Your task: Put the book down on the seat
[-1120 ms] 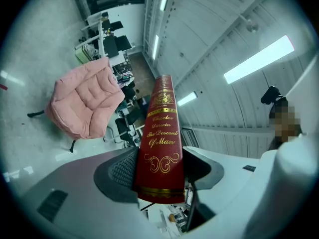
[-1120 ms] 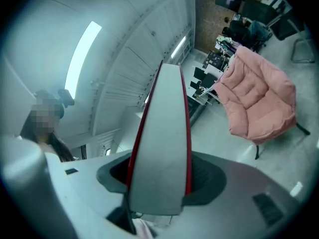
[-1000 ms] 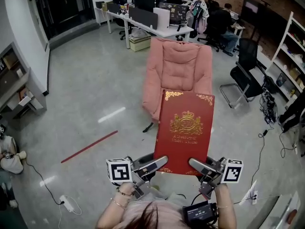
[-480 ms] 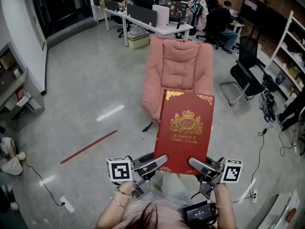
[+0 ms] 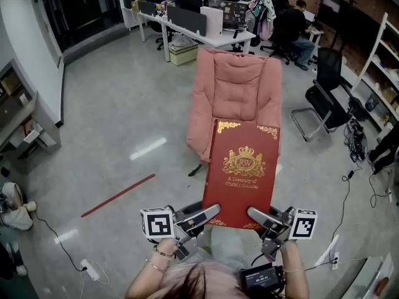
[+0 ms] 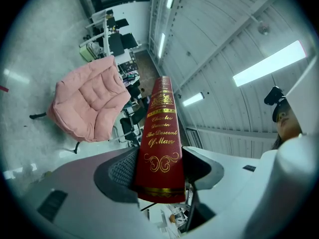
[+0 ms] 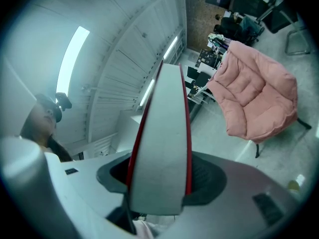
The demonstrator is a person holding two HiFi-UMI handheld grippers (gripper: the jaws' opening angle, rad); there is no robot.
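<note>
Left hand-held gripper (image 5: 211, 210): jaws clamp the spine of the red book (image 5: 243, 173) at its near left corner. In the left gripper view the gilt-lettered spine (image 6: 160, 133) fills the gap between the jaws (image 6: 159, 172), pads pressed to both covers.
Right hand-held gripper (image 5: 254, 212): jaws close on the near right corner. The right gripper view shows the pale page block (image 7: 162, 148) edged by red covers, wedged between the jaws (image 7: 160, 180).
Marker cubes: one on each hand-held gripper, left (image 5: 157, 223) and right (image 5: 303, 223), outboard of the book.
Hands: left hand (image 5: 163, 248) and right hand (image 5: 288, 249) sit low and close to the body, side by side, both hand-held grippers pointing level and forward.
Book position: carried in the air, cover up with the gold crest showing, its far edge overlapping the front of the seat in the head view. It is not resting on anything.
Seat: pink padded armchair (image 5: 237, 86), straight ahead, cushion bare; in both gripper views it stands apart from the book (image 6: 87, 103) (image 7: 254, 98).
Floor: glossy grey (image 5: 112, 117), a red tape strip (image 5: 118, 195) to the left, a white power strip (image 5: 90, 268) near the left foot.
Room: open office; white desk (image 5: 206, 39) with monitors behind the armchair, black office chair (image 5: 324, 98) to the right, shelving (image 5: 383, 61) along the right wall, a seated person (image 5: 293, 23) in the back.
</note>
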